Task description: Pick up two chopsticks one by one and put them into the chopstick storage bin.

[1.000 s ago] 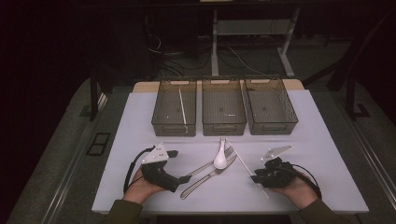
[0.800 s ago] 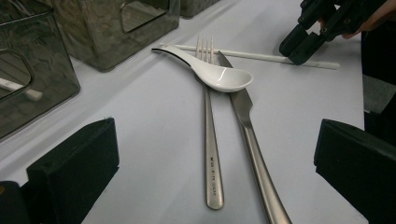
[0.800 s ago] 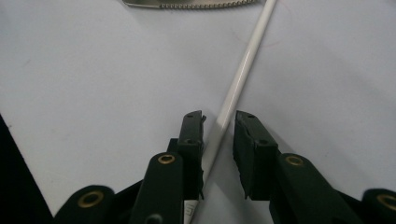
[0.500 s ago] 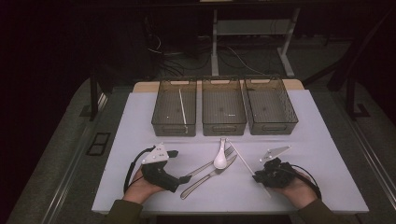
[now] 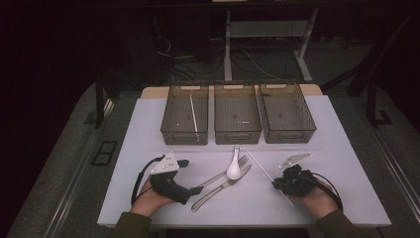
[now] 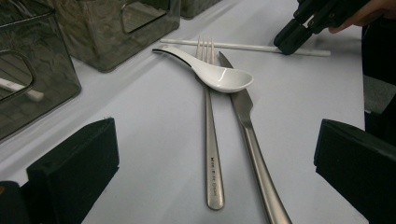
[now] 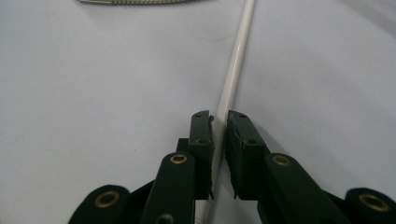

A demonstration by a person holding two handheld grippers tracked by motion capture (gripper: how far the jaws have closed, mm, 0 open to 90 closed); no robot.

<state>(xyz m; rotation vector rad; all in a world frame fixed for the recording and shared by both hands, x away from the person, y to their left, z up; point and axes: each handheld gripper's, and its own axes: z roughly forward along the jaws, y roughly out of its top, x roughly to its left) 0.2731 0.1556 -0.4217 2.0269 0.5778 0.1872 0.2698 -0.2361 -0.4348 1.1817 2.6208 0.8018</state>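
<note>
2 chopsticks (image 5: 261, 166), 3 bins (image 5: 184, 136), 1 spoon (image 5: 234, 168).

Spoon (image 5: 233, 168) across fork (image 5: 225, 172) and knife (image 5: 221, 187), chopstick (image 5: 262, 169) right, three bins (image 5: 236, 133) behind

**White tabletop and its load**

The tabletop (image 5: 148, 139) carries three clear bins along its far edge: left bin (image 5: 184, 115), middle bin (image 5: 236, 114), right bin (image 5: 287, 113), side by side. Toward the near edge, about mid-width, a fork (image 5: 218, 176) and knife (image 5: 220, 188) lie slantwise, touching, with a white spoon (image 5: 234, 168) resting across their far ends. Just right of them a white stick (image 5: 262, 171) lies slantwise on the surface.
</note>
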